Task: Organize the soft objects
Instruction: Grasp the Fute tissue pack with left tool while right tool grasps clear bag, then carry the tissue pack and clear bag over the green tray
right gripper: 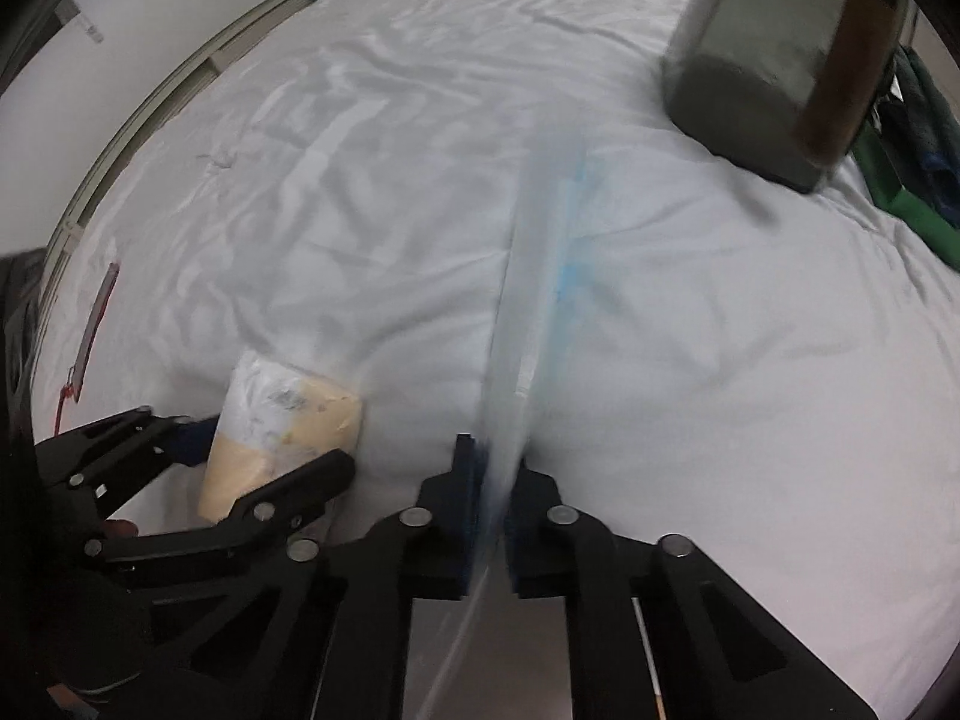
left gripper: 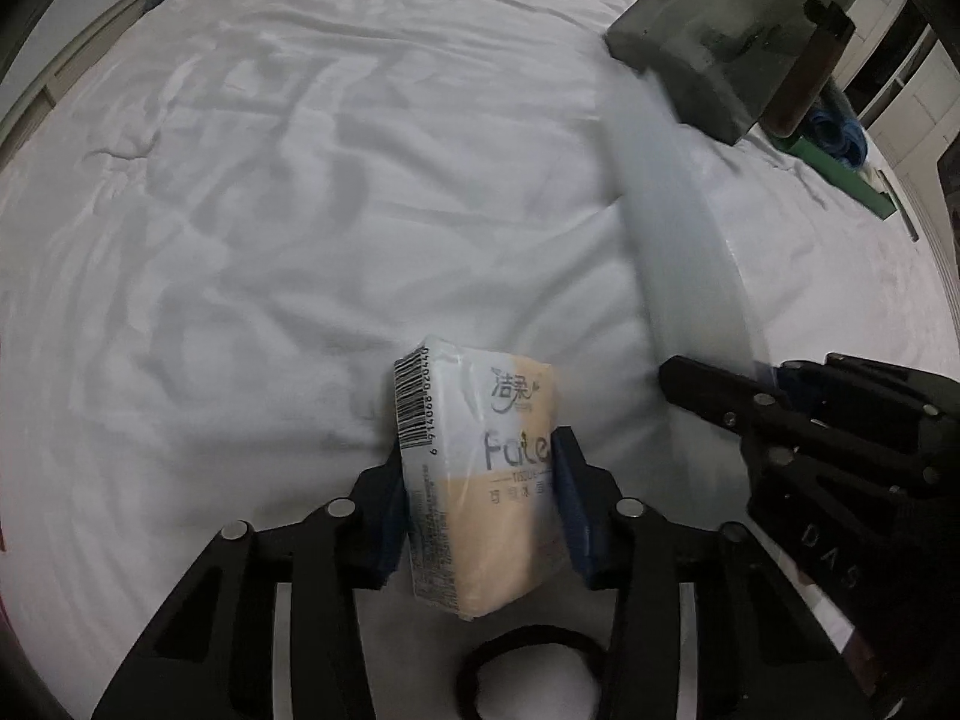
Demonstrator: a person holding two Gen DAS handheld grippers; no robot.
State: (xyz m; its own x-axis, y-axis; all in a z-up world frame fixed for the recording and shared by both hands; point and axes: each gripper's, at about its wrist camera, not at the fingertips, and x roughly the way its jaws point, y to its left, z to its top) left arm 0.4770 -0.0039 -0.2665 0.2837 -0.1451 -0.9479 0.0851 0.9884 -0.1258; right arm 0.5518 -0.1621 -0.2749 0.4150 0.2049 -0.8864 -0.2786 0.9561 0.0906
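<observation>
Grasping is the step, we judge: left hand-held gripper (left gripper: 480, 504) pinches the tissue pack (left gripper: 474, 480), right hand-held gripper (right gripper: 493, 504) is clamped on a thin bag (right gripper: 528, 276), both on the bed (left gripper: 240, 210). Next we must lift both toward the bin (left gripper: 720, 54).

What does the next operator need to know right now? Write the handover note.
Left gripper: shut on the tissue pack, pads pressing both of its sides, low over the white bedsheet.
Right gripper: shut on the edge of a thin, pale plastic bag with blue print, which stretches away over the sheet.
Dark box with a brown side sits at the far right of the bed; green and blue items lie beyond it.
A black hair tie lies on the sheet beneath the left gripper.
Done: both items gripped.
Left: the pack is still outside the bag and box; hair tie untouched.
</observation>
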